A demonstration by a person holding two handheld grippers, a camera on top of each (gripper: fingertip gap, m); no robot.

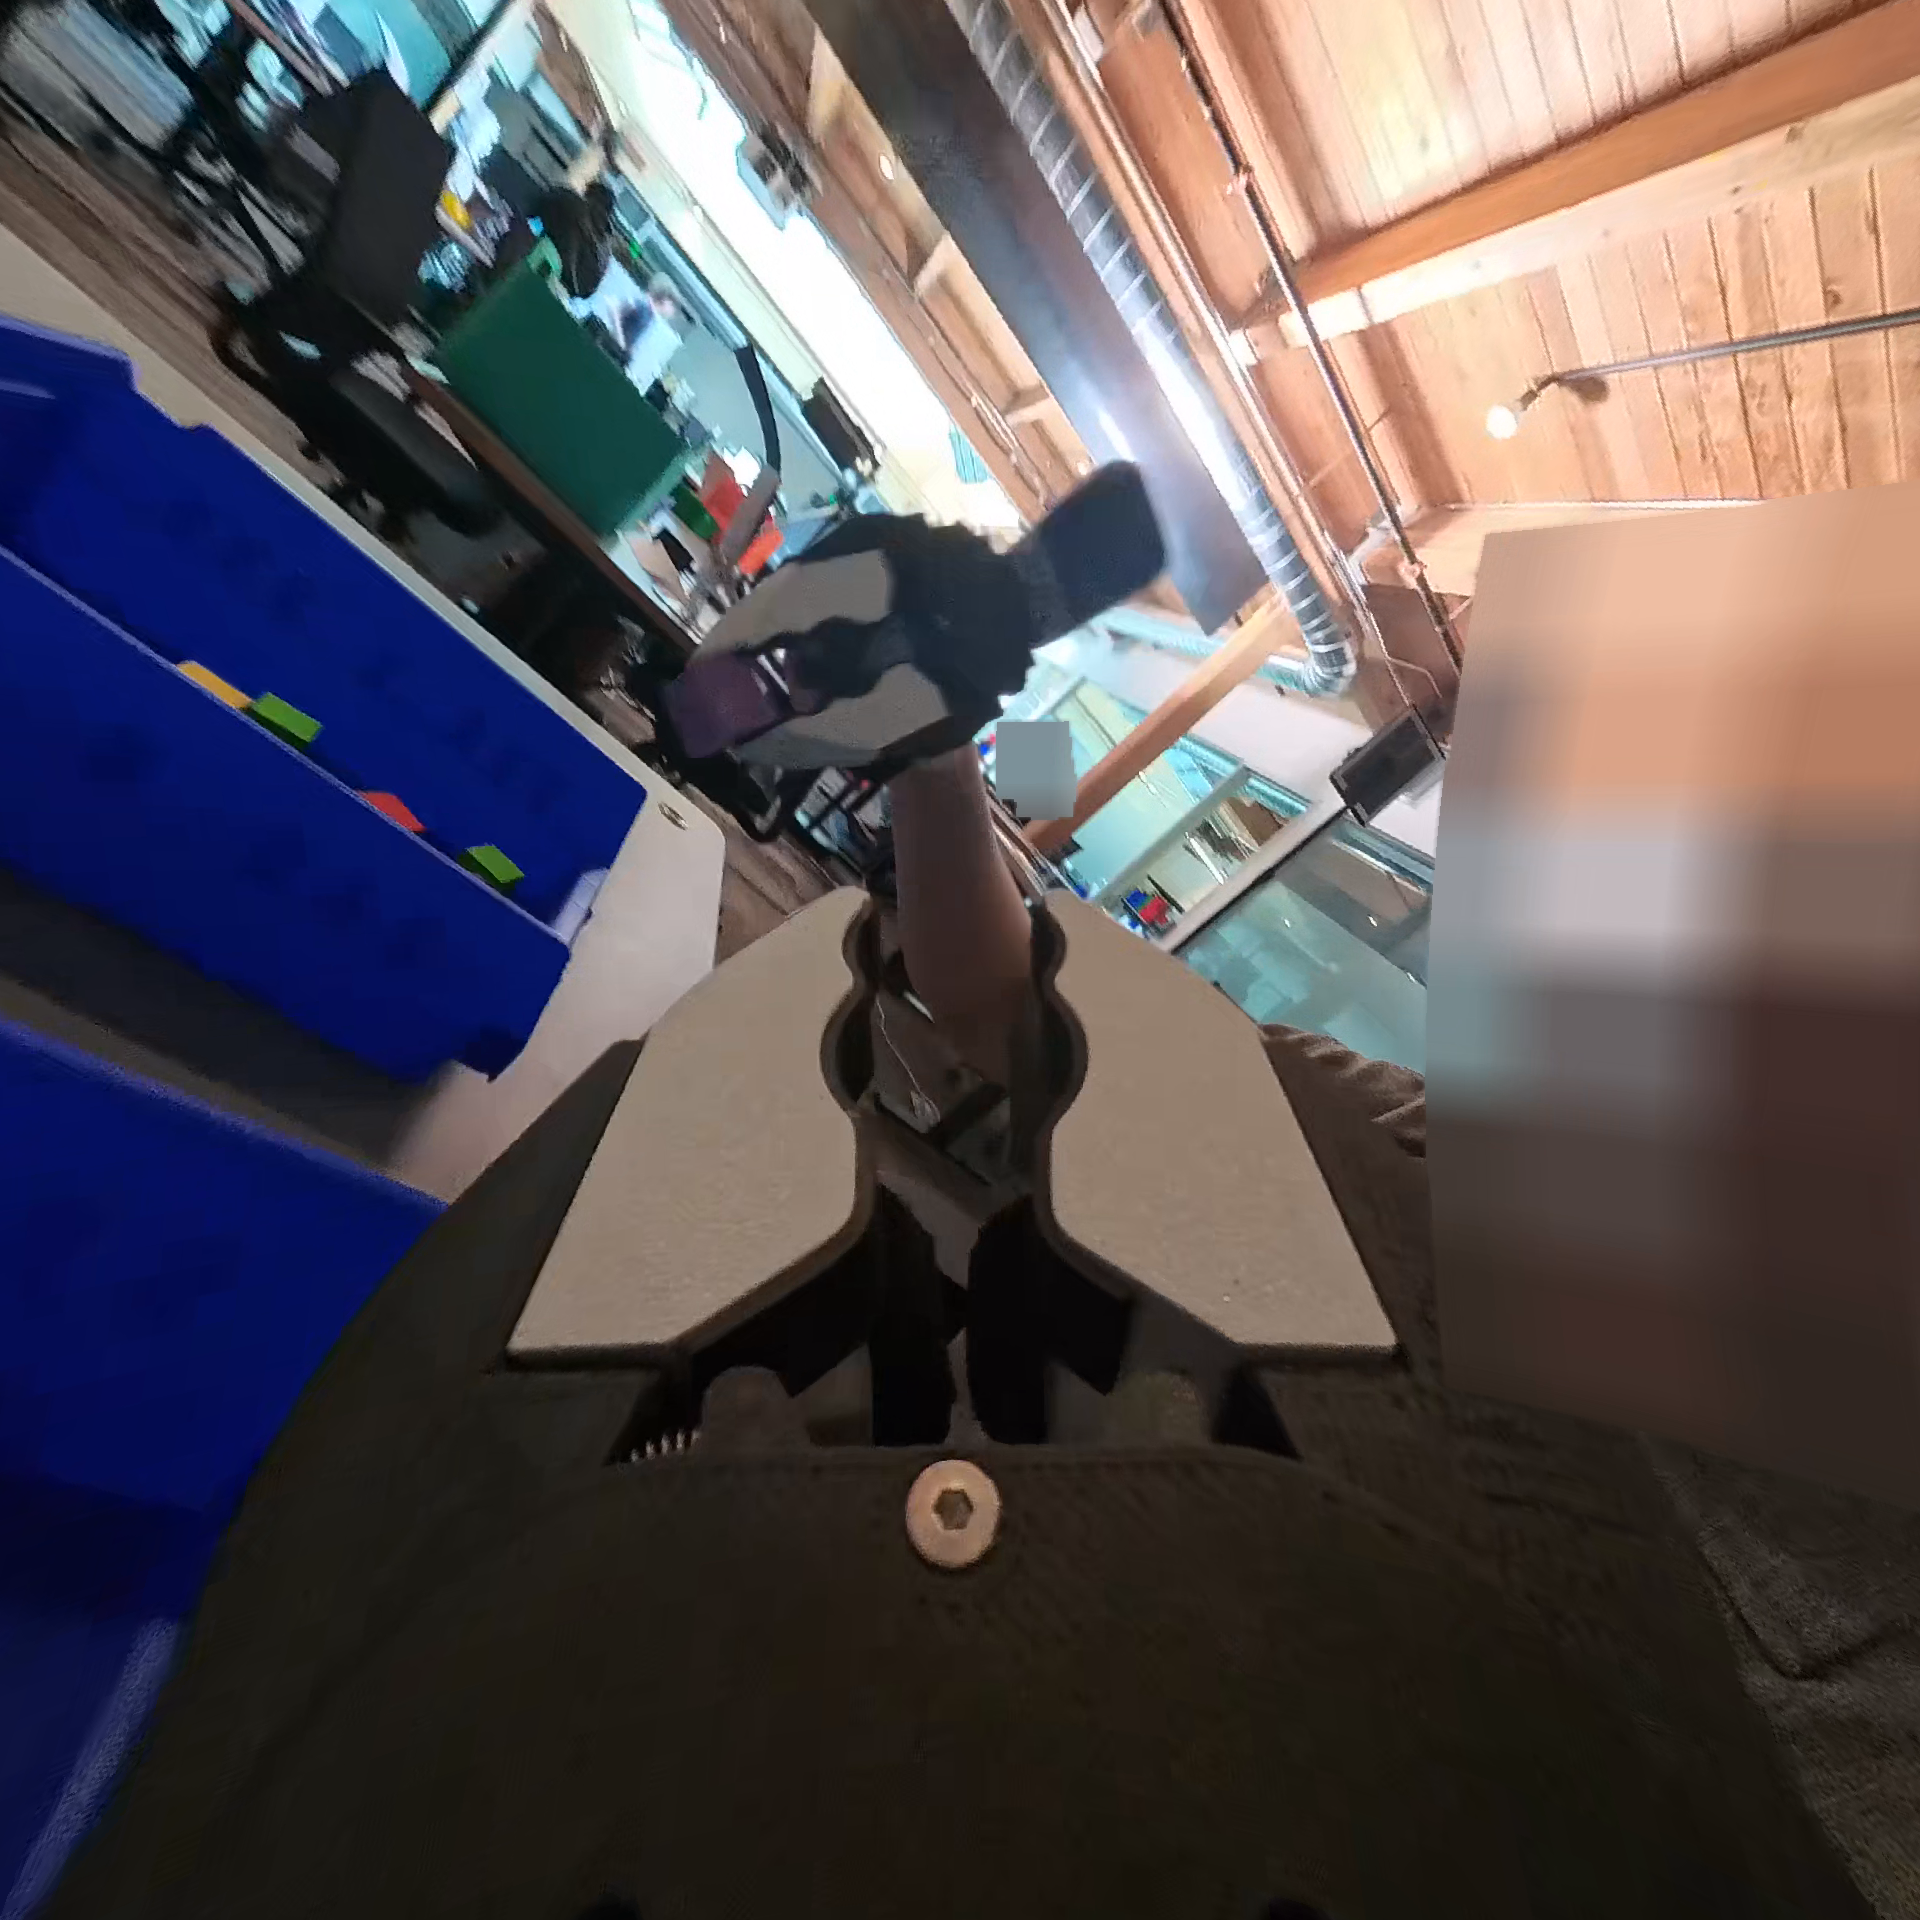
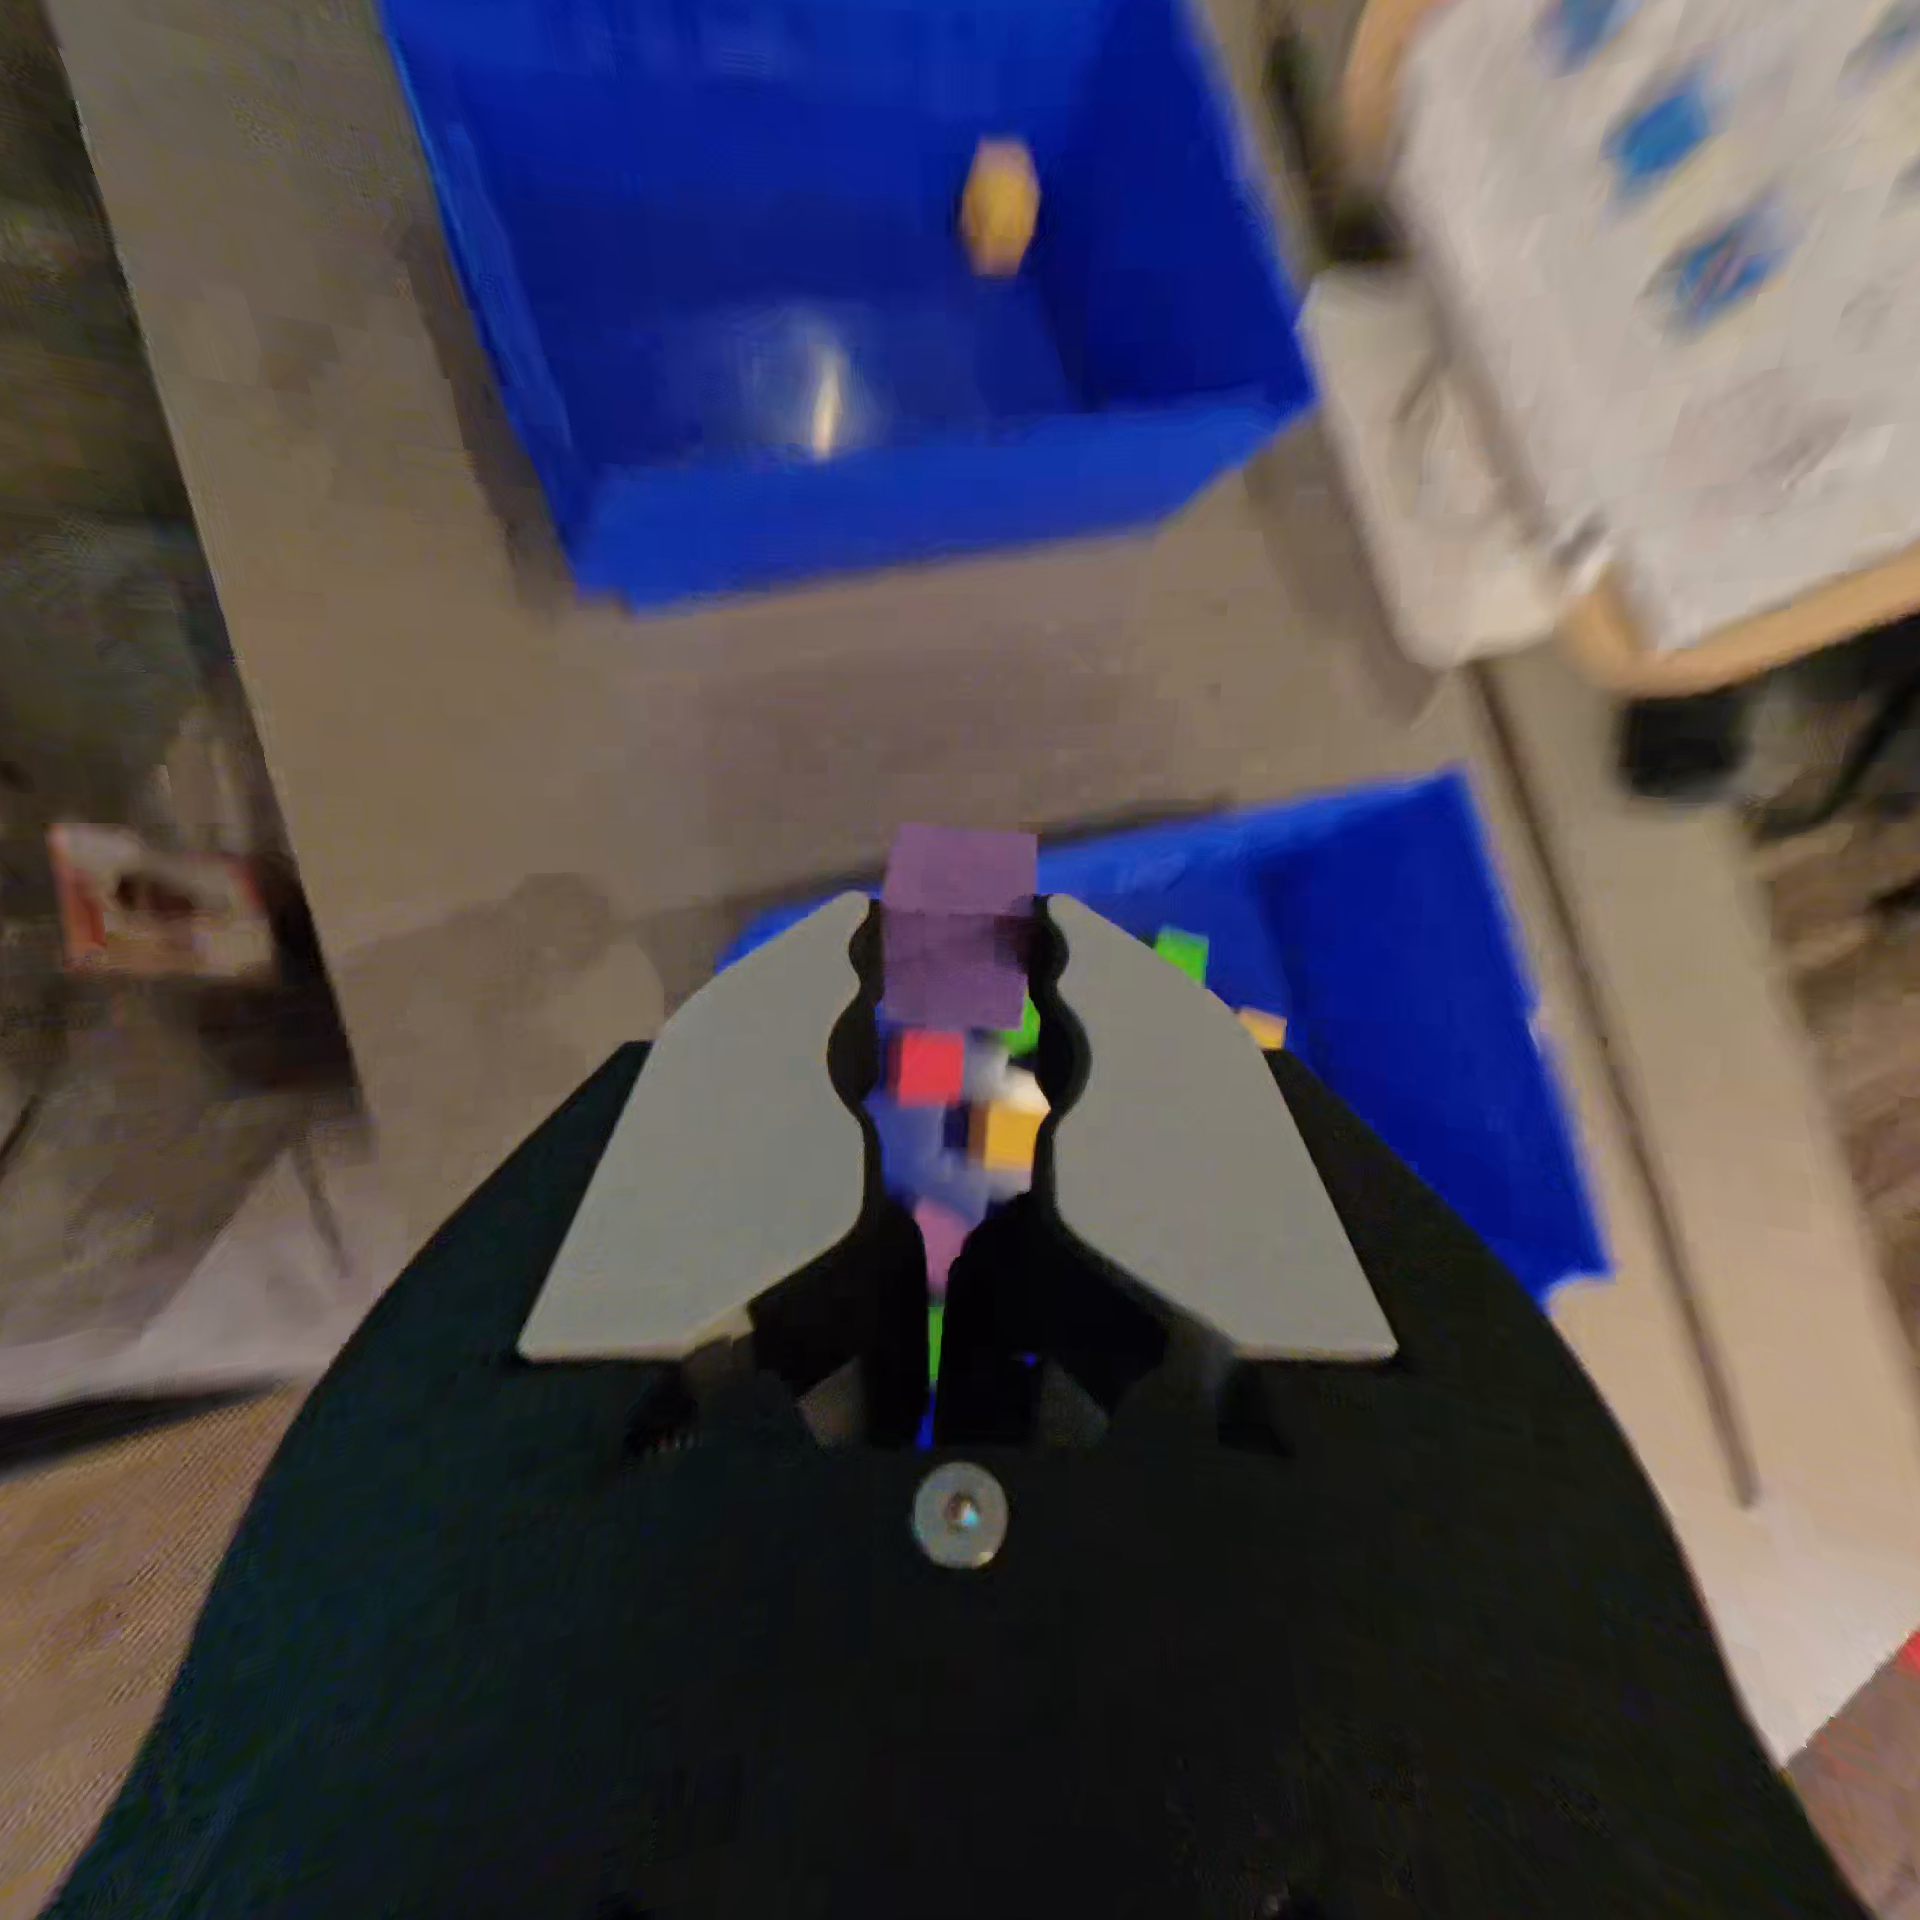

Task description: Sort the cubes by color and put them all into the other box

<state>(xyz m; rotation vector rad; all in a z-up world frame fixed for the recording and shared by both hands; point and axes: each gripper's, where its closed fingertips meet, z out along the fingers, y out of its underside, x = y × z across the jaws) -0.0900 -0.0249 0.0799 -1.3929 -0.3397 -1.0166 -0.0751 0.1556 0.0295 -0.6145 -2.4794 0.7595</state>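
Gripping a purple block (image 2: 961,920) at their tips, our right tongs (image 2: 958,914) hang above a blue bin (image 2: 1455,1039) of mixed coloured blocks (image 2: 928,1065) on the bench (image 2: 623,748). Farther off we see a second blue bin (image 2: 883,540) with one yellow piece (image 2: 997,208). Our left tongs (image 1: 956,914) stand narrow and empty, tilted up beside the bins, the other tongs visible ahead.

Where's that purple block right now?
The purple block is pinched at the fingertips of the right gripper, held above the nearer blue bin of mixed coloured blocks; the left wrist view shows it too.
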